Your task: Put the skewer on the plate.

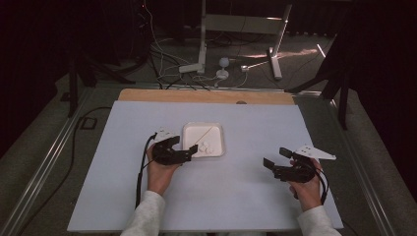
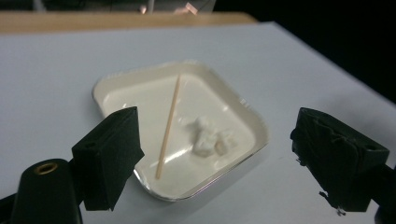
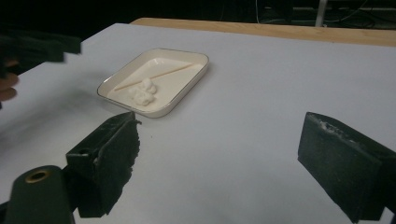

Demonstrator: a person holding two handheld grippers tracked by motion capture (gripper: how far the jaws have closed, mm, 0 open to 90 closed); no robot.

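- Left tool (image 1: 186, 147) released, jaws spread wide with nothing between them, hovering at the near left edge of the white tray (image 2: 252, 122).
- Just ahead of that tool, inside the tray: a wooden skewer (image 2: 168, 125) lying diagonally, a white crumpled lump (image 2: 208, 136) beside it, apart from both jaws.
- Right tool (image 1: 272, 160) released too, empty, well to the right of the tray and pointing toward it.
- Bare table (image 1: 246, 187) between the two tools and around the right one; plenty of free surface, nothing blocking.
- Beyond the tray, far edge of the table with a wooden strip (image 1: 206, 96).
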